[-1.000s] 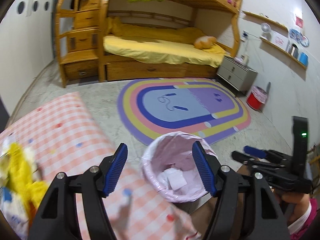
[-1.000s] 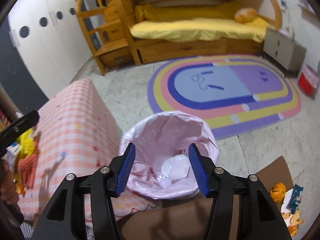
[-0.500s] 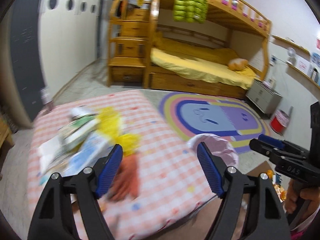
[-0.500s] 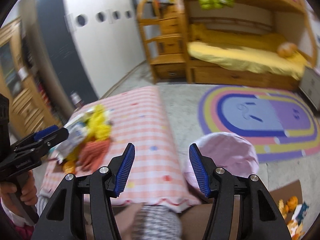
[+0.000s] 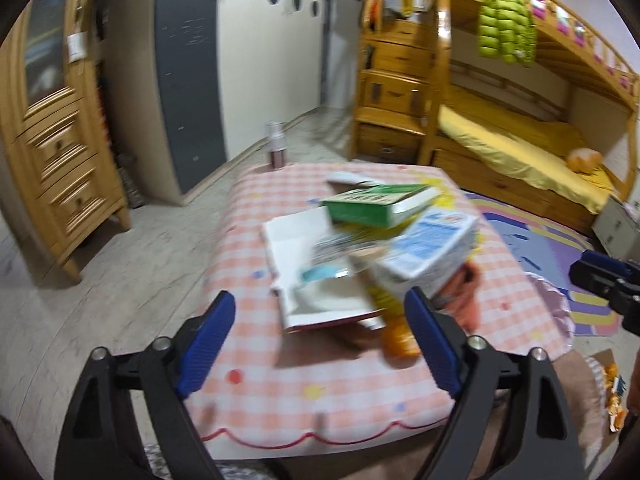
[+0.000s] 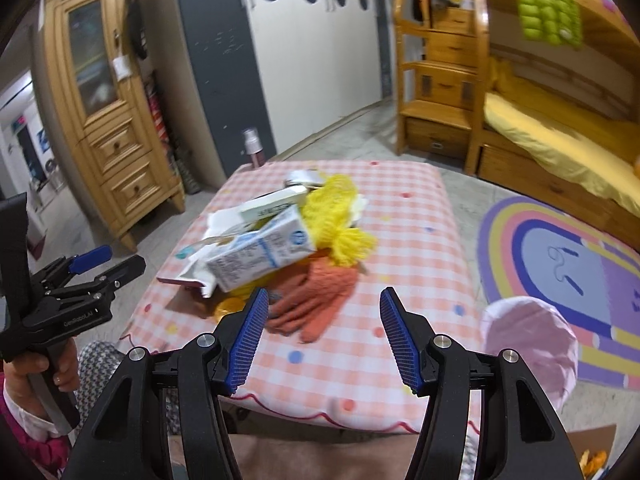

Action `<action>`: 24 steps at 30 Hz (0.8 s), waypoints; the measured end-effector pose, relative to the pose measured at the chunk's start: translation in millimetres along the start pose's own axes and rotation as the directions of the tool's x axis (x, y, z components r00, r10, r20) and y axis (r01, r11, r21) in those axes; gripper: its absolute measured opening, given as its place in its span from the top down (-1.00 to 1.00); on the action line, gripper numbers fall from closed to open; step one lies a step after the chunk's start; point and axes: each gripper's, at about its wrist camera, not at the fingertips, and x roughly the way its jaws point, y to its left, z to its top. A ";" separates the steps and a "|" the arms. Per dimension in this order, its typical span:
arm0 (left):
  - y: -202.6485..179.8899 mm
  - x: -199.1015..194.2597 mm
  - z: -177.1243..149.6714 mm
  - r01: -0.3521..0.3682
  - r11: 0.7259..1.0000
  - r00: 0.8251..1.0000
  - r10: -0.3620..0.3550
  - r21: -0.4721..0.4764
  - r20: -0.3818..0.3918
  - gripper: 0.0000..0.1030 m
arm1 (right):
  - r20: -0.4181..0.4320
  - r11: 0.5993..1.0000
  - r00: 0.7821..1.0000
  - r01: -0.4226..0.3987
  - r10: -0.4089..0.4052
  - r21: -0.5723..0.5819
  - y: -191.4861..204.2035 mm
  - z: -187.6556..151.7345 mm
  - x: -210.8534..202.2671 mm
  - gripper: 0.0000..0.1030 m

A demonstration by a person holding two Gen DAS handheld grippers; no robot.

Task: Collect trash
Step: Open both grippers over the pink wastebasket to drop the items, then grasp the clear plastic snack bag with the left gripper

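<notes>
A heap of trash lies on the pink checked table [image 5: 320, 396] [image 6: 404, 216]: a blue-and-white carton [image 5: 432, 248] [image 6: 264, 254], a green box [image 5: 372, 202], a torn white wrapper [image 5: 316, 300], yellow fluff [image 6: 336, 216] and an orange glove [image 6: 316, 300]. My left gripper [image 5: 320, 340] hovers over the table's near edge, its jaws opening with nothing between them. My right gripper [image 6: 320, 340] is open and empty near the glove. The pink-lined bin [image 6: 532, 340] [image 5: 554, 308] stands right of the table.
A wooden cabinet [image 5: 52, 152] stands at the left, a grey-and-white wardrobe [image 6: 280, 40] behind. A bunk bed [image 5: 520, 140] and a rainbow rug [image 6: 568, 264] fill the right. A spray bottle [image 5: 277, 146] stands beyond the table. A person's hand [image 6: 32, 364] holds the left gripper.
Both grippers have swung left, from over the pink-lined bin to the trash heap on the table. The left jaws have spread wider; the right jaws look unchanged.
</notes>
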 end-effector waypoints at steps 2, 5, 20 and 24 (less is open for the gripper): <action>8.3 4.0 -1.2 -0.015 1.000 1.000 0.015 -0.012 -0.010 -0.64 | -0.006 1.000 1.000 -0.001 0.001 -0.018 8.7 1.9 5.4 -0.15; 15.6 11.1 0.4 -0.009 1.000 1.000 0.009 -0.016 -0.019 -0.64 | -0.004 0.999 1.000 -0.001 0.001 -0.035 17.1 5.4 10.1 -0.15; -11.1 82.3 7.7 0.033 0.987 0.996 -0.018 0.158 -0.093 -0.44 | -0.063 1.000 0.998 0.020 -0.022 -0.021 15.4 12.3 41.7 -0.15; -16.7 89.7 15.0 0.035 0.983 0.996 -0.020 0.181 -0.085 -0.33 | -0.074 1.000 0.997 0.022 -0.023 -0.013 10.9 11.4 48.5 -0.15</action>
